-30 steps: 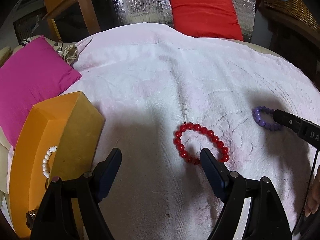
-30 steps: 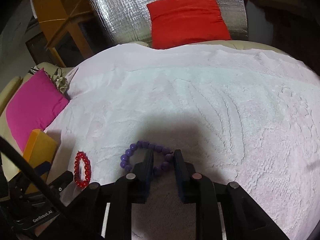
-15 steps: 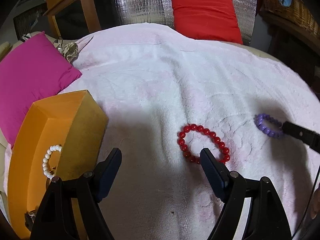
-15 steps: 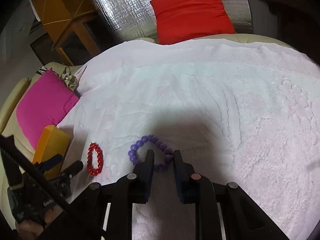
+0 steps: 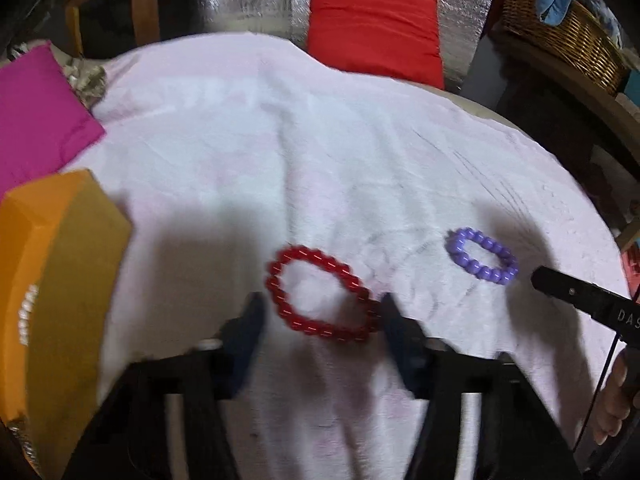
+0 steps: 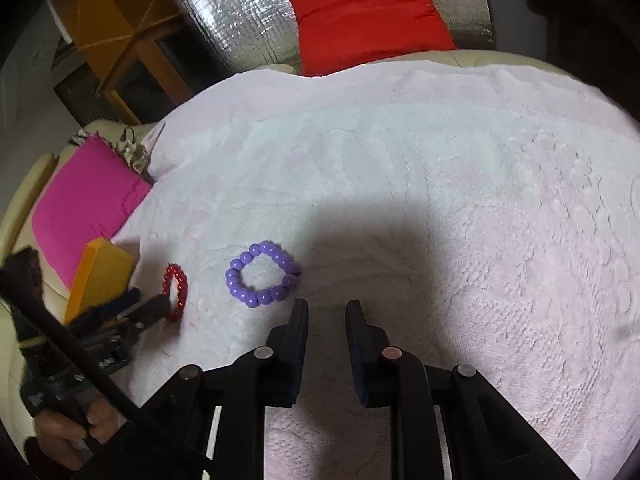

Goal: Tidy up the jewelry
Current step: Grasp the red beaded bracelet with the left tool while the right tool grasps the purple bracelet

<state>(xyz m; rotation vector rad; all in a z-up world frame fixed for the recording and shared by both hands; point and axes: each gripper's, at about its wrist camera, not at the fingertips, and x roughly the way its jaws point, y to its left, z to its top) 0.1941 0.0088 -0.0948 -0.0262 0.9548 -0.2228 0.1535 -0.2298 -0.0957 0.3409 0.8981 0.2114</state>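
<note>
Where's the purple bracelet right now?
The purple bracelet lies flat on the pink towel, just ahead and left of the right gripper, untouched. The red bracelet sits to its left, between the left gripper's fingers.

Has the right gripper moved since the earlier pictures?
Yes. The right gripper has backed off the purple bracelet, which now lies clear ahead-left of its fingertips on the towel.

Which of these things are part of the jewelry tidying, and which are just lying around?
Part of the job: red bracelet, purple bracelet, orange box, left claw.

Just lying about: pink cushion, red cushion, wicker basket.
</note>
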